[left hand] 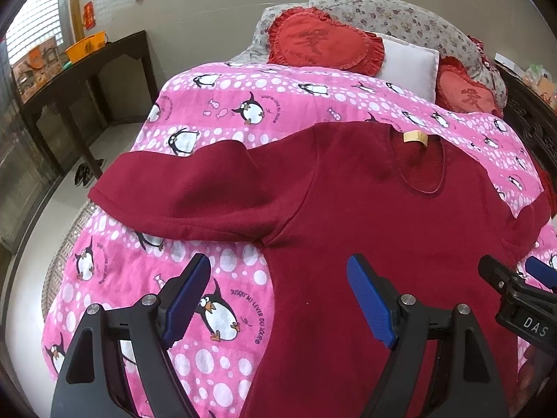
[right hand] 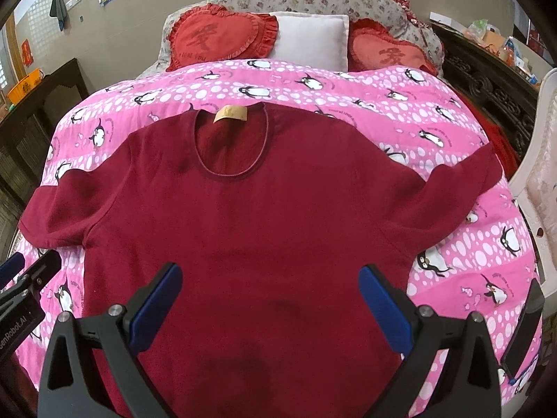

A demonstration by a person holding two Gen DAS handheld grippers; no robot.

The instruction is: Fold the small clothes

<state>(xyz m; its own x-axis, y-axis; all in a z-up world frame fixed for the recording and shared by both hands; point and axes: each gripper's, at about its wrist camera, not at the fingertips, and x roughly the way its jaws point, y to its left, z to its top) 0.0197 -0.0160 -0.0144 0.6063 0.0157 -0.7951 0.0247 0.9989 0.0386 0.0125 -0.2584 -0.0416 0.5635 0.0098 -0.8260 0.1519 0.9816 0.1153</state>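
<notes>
Left claw (left hand: pixel 278 299): blue pads spread wide, empty, poised over the lower left side edge of the shirt. Right claw (right hand: pixel 271 308): equally wide open, holding nothing, above the shirt's lower middle. Dark red shirt (right hand: pixel 250 216): laid flat, front up, on the bed, both short sleeves spread outward, round neckline with tan label (right hand: pixel 230 114) at the far end. Pink penguin-print quilt (right hand: pixel 452 244): beneath the shirt. Two red heart cushions (right hand: pixel 216 40) and a white pillow (right hand: pixel 313 40): at the head of the bed.
</notes>
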